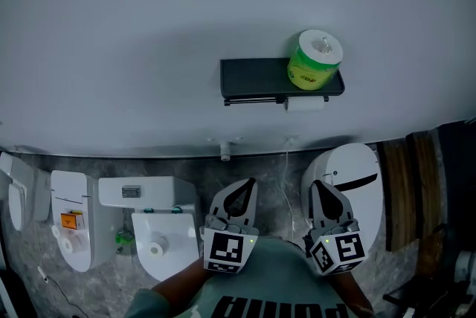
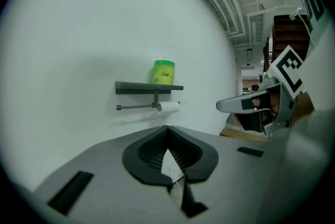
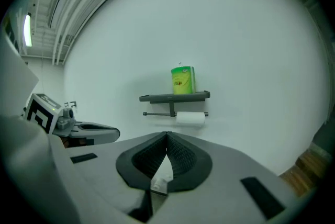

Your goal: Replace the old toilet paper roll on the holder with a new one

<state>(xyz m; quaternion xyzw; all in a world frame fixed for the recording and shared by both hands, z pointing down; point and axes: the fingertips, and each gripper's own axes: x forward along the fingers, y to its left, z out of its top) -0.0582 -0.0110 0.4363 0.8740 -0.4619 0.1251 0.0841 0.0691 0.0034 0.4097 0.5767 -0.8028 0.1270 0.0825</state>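
Observation:
A black wall shelf (image 1: 253,77) carries a new roll in green wrapping (image 1: 314,60) at its right end. Under it, on the holder bar, hangs the old white roll (image 1: 306,104), thin and short. Both grippers are held low in front of the person, well short of the wall. My left gripper (image 1: 245,186) and right gripper (image 1: 317,187) are shut and empty, pointing toward the shelf. In the left gripper view the green roll (image 2: 164,72) and old roll (image 2: 169,107) lie ahead above my shut tips (image 2: 167,127). The right gripper view shows the same green roll (image 3: 182,80) and old roll (image 3: 190,118).
A white toilet (image 1: 351,177) stands below the holder at the right, beside a wooden panel (image 1: 401,190). White fixtures (image 1: 149,194) sit on the grey floor at the left, with a loose white paper roll (image 1: 155,249) on one. A small pipe fitting (image 1: 225,154) is at the wall's foot.

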